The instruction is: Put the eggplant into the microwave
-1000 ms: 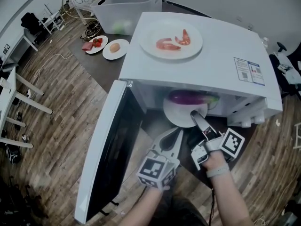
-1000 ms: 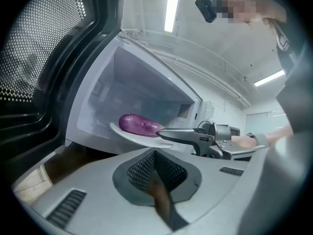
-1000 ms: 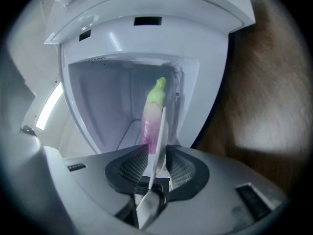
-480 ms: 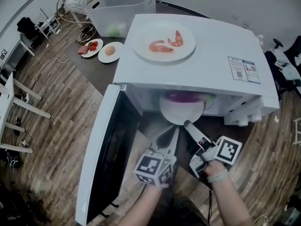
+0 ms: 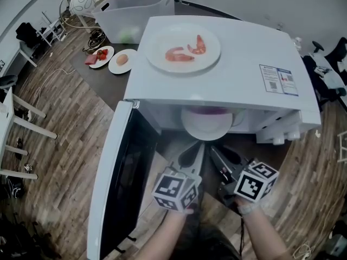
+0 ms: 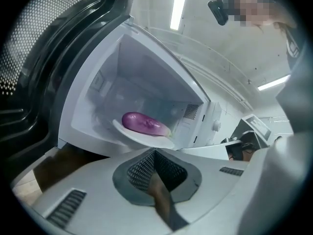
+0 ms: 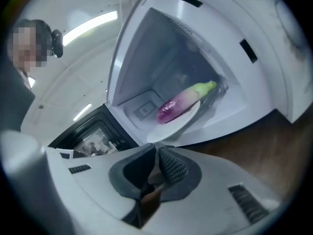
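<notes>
Purple eggplant [image 6: 142,123], wht microwave [image 5: 238,91]

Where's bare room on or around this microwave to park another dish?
Free: the microwave top between the shrimp plate and the sticker. Crowded: the cavity mouth, taken up by the eggplant on its plate.

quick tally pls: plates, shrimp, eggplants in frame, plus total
Plates: 4 (shrimp plate, eggplant plate, red-food plate, tan-food plate)
Shrimp: 2 (left shrimp, right shrimp)
Eggplant: 1
Total: 7
</notes>
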Available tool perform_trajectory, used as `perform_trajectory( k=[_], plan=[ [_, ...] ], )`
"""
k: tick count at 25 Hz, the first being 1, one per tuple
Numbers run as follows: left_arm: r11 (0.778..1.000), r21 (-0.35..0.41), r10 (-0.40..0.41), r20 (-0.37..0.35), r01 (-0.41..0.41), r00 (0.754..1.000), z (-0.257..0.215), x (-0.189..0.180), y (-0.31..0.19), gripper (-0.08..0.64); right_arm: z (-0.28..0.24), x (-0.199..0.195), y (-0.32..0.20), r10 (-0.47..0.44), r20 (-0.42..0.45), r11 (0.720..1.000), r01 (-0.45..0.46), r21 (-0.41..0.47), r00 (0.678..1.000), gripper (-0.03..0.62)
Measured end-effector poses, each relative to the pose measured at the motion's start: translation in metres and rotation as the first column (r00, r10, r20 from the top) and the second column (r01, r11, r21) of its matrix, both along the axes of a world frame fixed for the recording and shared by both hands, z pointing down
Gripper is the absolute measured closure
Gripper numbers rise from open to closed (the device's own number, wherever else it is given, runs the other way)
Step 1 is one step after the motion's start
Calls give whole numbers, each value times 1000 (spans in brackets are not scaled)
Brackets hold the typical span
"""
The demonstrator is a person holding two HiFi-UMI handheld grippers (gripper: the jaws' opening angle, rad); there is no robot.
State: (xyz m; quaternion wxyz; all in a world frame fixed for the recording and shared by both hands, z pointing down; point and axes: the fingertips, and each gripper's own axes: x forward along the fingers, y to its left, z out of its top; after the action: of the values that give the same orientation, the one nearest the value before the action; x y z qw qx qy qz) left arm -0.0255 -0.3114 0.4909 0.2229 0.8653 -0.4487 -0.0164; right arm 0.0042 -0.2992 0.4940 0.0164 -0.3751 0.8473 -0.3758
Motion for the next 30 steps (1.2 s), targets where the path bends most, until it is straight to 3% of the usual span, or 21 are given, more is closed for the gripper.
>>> perform_trajectory(
  k=[2,9,30],
  plan=[
    [1000,0,2,-1,-2,1000,0,2,-2,560,-1,-1,0,-4,-45,1000,6,31,999,587],
    [1000,11,20,17,-20,1000,0,6,-1,560,-6,-5,-8,24,-144,994,-8,105,989,588],
    [1000,12,3,9,-3,1000,-2,0,-14,560,-3,-2,-32,76,-128,994,-65,86,989,588]
  ],
)
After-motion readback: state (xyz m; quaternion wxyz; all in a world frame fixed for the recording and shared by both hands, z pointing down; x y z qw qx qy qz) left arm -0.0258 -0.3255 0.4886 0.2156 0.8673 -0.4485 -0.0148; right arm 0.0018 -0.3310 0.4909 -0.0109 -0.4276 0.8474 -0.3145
